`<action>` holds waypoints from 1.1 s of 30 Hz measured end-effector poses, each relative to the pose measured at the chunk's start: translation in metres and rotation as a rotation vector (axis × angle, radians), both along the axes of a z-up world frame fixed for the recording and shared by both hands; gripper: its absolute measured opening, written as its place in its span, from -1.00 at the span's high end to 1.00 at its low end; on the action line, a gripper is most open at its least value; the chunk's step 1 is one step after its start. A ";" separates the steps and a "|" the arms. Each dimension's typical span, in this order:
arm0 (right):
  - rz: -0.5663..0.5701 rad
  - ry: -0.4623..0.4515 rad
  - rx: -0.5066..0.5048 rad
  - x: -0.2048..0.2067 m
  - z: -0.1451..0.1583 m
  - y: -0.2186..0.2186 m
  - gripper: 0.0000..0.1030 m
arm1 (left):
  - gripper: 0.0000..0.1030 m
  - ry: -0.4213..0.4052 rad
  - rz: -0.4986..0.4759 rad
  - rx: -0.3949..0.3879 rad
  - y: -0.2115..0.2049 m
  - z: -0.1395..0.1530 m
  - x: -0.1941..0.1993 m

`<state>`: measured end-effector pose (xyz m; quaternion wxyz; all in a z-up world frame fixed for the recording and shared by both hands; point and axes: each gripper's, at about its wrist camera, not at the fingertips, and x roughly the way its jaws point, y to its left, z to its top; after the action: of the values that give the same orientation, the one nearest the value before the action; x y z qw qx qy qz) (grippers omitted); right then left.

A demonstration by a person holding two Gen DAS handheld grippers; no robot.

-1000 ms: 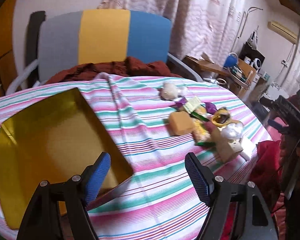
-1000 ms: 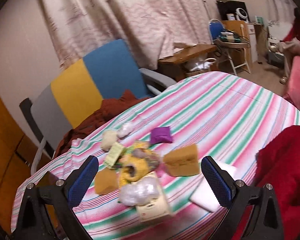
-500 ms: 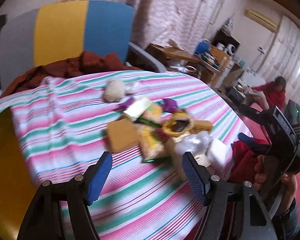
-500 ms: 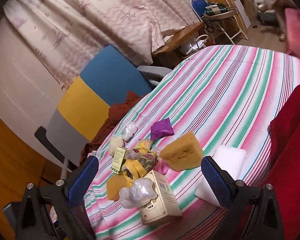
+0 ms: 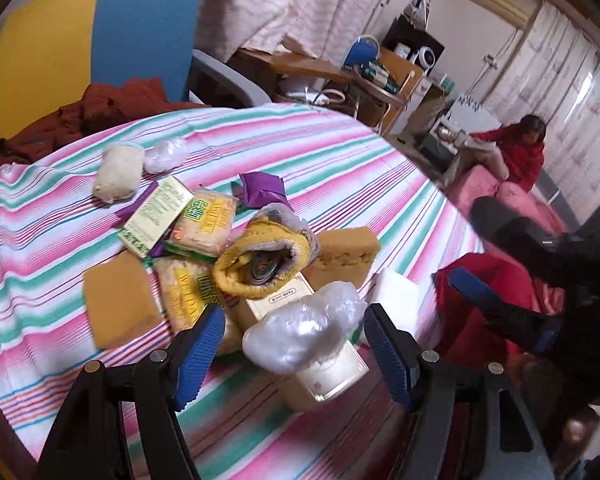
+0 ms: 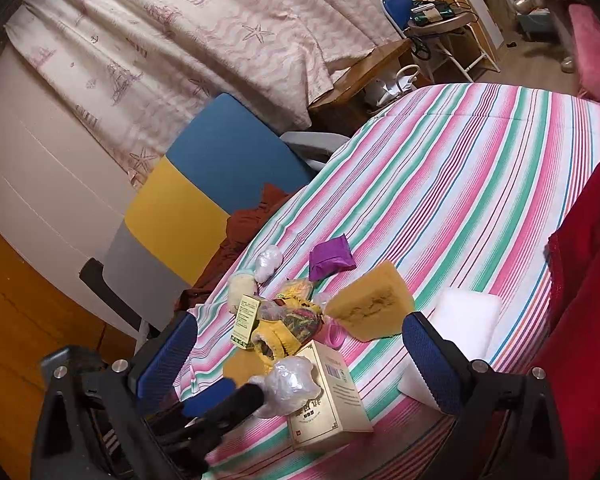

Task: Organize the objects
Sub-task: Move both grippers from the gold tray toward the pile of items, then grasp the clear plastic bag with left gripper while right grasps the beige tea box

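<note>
Crowding the plastic-wrapped bundle (image 5: 302,334): box (image 5: 324,364), sponge (image 5: 346,254).

A plastic-wrapped bundle (image 5: 300,332) lies on a carton (image 5: 324,356) at the near edge of the table (image 5: 340,152). Behind it sits a rolled cloth (image 5: 260,256) — sponge block (image 5: 346,252) to its right, flat sponge (image 5: 118,304) left (snack packets (image 5: 208,224) between). A chair (image 5: 96,36) stands behind.
</note>
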<state>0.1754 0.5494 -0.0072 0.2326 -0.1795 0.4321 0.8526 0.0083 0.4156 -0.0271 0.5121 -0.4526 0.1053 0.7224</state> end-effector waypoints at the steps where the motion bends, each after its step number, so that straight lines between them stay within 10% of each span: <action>1: 0.001 -0.002 -0.001 0.000 0.000 0.000 -1.00 | -0.41 -0.006 0.000 -0.008 0.005 -0.004 0.000; 16: 0.021 -0.132 -0.007 -0.016 -0.007 0.002 -1.00 | 0.08 0.035 0.015 0.017 -0.041 -0.018 -0.002; 33: 0.378 -0.660 0.117 -0.115 -0.039 -0.036 -0.92 | 0.08 -0.001 0.174 0.062 -0.148 -0.011 -0.013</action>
<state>0.0603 0.5129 -0.0463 0.2077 -0.5072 0.2441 0.8000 -0.0046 0.2677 -0.0378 0.4612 -0.4445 0.0430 0.7667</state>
